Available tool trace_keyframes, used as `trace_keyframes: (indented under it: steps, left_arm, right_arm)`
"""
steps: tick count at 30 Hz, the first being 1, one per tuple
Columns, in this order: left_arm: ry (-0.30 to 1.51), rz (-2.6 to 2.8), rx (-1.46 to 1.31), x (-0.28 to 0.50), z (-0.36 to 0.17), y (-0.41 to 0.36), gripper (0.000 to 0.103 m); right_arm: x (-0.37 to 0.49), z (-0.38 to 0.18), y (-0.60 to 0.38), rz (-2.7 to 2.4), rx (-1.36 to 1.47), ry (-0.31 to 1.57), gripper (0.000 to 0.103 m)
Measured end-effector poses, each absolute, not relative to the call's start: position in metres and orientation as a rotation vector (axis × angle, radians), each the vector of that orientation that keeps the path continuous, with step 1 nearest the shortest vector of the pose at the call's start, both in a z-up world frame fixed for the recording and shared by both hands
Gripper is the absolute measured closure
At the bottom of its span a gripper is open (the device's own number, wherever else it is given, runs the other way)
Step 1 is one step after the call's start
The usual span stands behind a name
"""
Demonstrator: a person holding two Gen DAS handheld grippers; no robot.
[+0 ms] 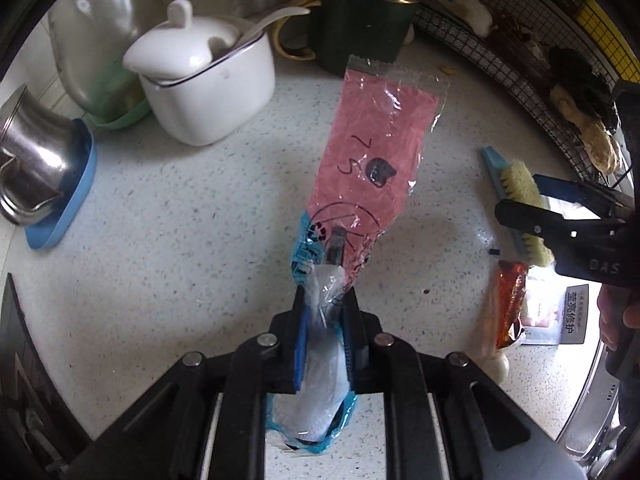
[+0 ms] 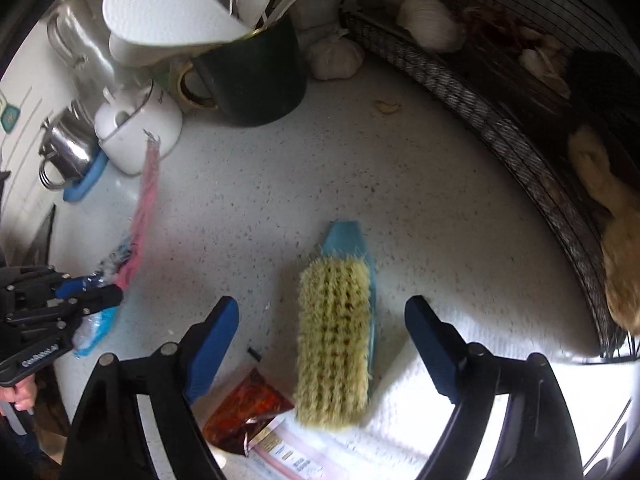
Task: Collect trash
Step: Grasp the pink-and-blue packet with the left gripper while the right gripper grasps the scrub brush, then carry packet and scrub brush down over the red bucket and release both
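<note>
My left gripper (image 1: pixel 325 300) is shut on a bunch of plastic wrappers: a pink one (image 1: pixel 370 148) sticking up and forward, with blue and clear ones bunched between the pads. It holds them above the speckled counter (image 1: pixel 180 208). The same bundle (image 2: pixel 140 216) and left gripper (image 2: pixel 96 294) show at the left of the right wrist view. My right gripper (image 2: pixel 322 312) is open and empty, its fingers either side of a scrubbing brush (image 2: pixel 336 344). A red-orange sachet (image 2: pixel 246 414) and a pink-white flat packet (image 2: pixel 292 454) lie on the counter just below it.
A white lidded jar (image 1: pixel 200 76), a steel pot on a blue mat (image 1: pixel 36 160) and a dark green utensil mug (image 1: pixel 360 28) stand at the back. A black wire basket (image 2: pixel 500 120) with garlic and ginger lines the right side. A garlic bulb (image 2: pixel 334 58) sits beside the mug.
</note>
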State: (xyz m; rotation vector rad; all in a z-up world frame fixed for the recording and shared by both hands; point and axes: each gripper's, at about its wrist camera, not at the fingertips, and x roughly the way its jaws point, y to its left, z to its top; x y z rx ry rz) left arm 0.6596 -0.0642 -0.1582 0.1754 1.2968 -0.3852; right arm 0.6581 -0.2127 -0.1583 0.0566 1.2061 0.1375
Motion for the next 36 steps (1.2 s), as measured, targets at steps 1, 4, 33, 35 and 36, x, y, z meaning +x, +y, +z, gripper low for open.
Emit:
trace_keyframes:
  steps: [1,4,33,35,36]
  left_arm:
    - [1.297,-0.379,0.168,0.659,-0.157,-0.061,0.089]
    - [1.295,-0.376,0.151,0.657,-0.157,-0.06,0.089]
    - [1.179,-0.353,0.077,0.466,-0.102,0.014,0.089]
    - [1.171,-0.349,0.079,0.44,-0.098,0.026,0.089]
    - [1.171,-0.342,0.08,0.428,-0.097,0.03,0.089]
  right_arm:
    - [0.661,-0.162,-0.211,0.147,0.045,1.216,0.031]
    - [0.666,-0.167,-0.201,0.164,-0.037,1.217,0.051]
    - [0.513,-0.087,-0.116,0.327,-0.076,1.082,0.068]
    - [0.484,-0.085,-0.1,0.339,-0.081,1.075,0.068]
    - [0.47,-0.083,-0.094,0.346,-0.081,1.072,0.068]
